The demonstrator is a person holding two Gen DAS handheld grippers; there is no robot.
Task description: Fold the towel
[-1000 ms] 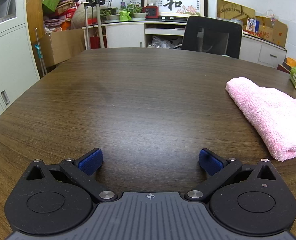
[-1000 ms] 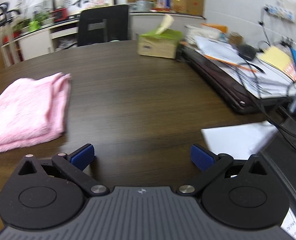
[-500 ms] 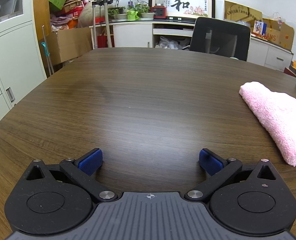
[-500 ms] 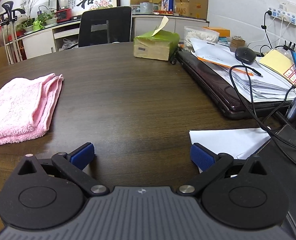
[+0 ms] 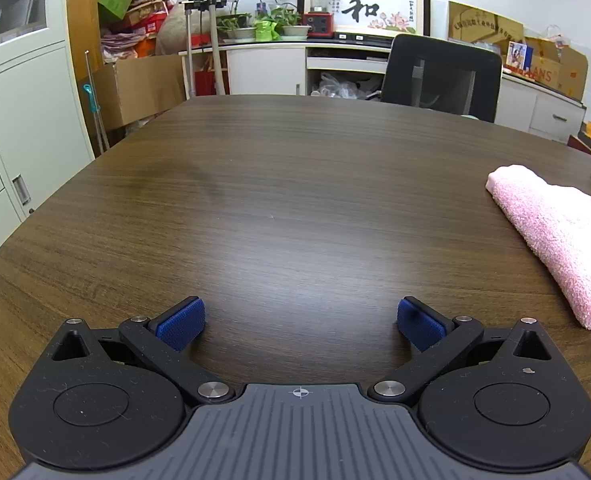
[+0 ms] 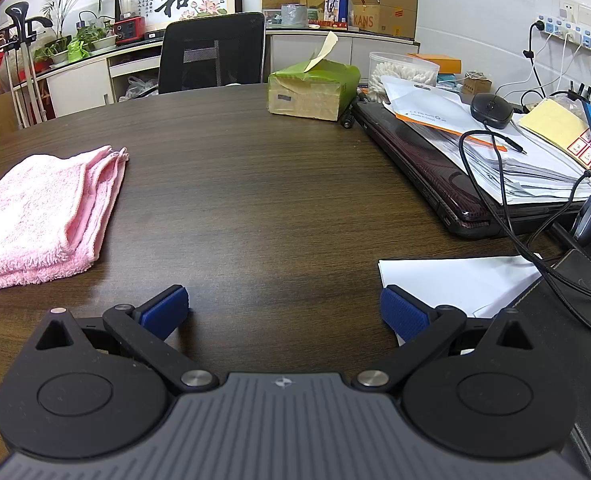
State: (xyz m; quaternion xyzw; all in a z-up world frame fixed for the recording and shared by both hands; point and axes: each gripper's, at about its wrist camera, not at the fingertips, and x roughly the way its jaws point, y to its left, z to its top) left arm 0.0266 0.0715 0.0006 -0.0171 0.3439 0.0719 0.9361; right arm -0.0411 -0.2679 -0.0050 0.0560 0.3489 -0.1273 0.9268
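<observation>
A pink towel (image 5: pixel 557 236) lies folded into a thick pad on the dark wooden table (image 5: pixel 295 184), at the right edge of the left wrist view. The same towel (image 6: pixel 43 212) fills the left side of the right wrist view, its layered edges facing right. My left gripper (image 5: pixel 300 322) is open over bare wood, well to the left of the towel. My right gripper (image 6: pixel 283 312) is also open with nothing between its blue pads, low over the table to the right of the towel. Neither gripper touches the cloth.
A green tissue box (image 6: pixel 313 90) stands at the back of the table. A laptop (image 6: pixel 451 168) piled with papers, a mouse and cables crowds the right side, with a white sheet (image 6: pixel 455 280) near my right gripper. A black chair (image 5: pixel 441 76) sits behind the table.
Both views have swung: the towel sits further right in the left wrist view, and the right wrist view has steadied with the towel still at its left. Both grippers stay open.
</observation>
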